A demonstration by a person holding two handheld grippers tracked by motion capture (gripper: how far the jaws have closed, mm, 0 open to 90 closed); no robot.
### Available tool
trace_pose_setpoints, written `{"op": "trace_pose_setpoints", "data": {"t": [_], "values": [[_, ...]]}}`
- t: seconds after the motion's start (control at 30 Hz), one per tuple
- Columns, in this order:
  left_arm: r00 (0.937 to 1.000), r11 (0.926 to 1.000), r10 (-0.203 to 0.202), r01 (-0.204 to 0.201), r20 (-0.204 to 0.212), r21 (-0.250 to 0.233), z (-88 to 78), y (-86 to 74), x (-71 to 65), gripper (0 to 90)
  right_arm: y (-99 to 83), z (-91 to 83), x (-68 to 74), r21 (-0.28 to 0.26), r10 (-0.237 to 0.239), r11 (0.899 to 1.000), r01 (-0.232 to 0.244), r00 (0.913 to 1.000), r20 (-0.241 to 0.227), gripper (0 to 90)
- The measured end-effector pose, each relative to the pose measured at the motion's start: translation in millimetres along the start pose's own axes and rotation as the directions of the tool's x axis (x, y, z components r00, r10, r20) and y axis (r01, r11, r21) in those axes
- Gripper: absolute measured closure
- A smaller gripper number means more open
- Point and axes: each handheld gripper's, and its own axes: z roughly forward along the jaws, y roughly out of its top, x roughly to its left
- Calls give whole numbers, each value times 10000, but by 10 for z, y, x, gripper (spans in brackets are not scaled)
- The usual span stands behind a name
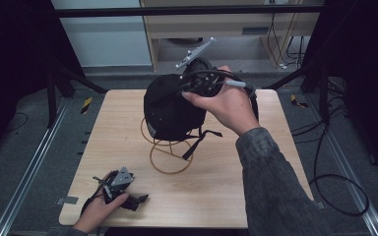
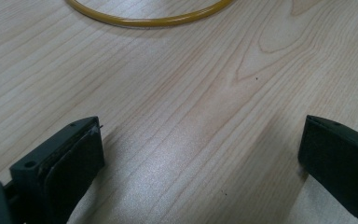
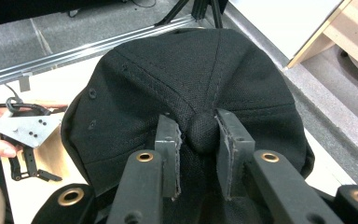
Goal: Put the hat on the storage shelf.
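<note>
A black cap [image 1: 170,110] sits on top of a yellow wire stand [image 1: 170,157] in the middle of the wooden table [image 1: 256,167]. My right gripper [image 3: 200,126] is shut on the button at the cap's crown [image 3: 168,79], one jaw on each side of it. In the high view the right gripper [image 1: 202,81] is at the cap's far right side, with a hand wrapped around it. The cap's strap [image 1: 199,140] dangles down. My left gripper [image 1: 139,199] rests on the table at the front left, open, with bare wood between its jaws [image 2: 200,140]. The stand's base ring [image 2: 149,21] lies ahead of it.
Metal floor rails [image 1: 34,162] run along both sides of the table. Loose cables [image 1: 339,187] lie on the floor at the right. A pale wooden cabinet [image 1: 202,24] stands beyond the far edge. The left gripper with its grey plate [image 3: 25,128] appears past the cap.
</note>
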Motion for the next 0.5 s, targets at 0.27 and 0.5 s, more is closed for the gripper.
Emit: {"op": "trace_pose_setpoints", "data": {"t": [0.27, 0.5], "values": [[10000, 10000, 3, -3, -4, 1, 0, 0, 0, 0, 36, 92, 35, 40, -31, 10000, 31, 9999, -121, 726], [10000, 10000, -19, 19, 6, 1, 0, 0, -2, 0, 82, 224, 56, 141, -105, 9998, 109, 9997, -239, 725]]}}
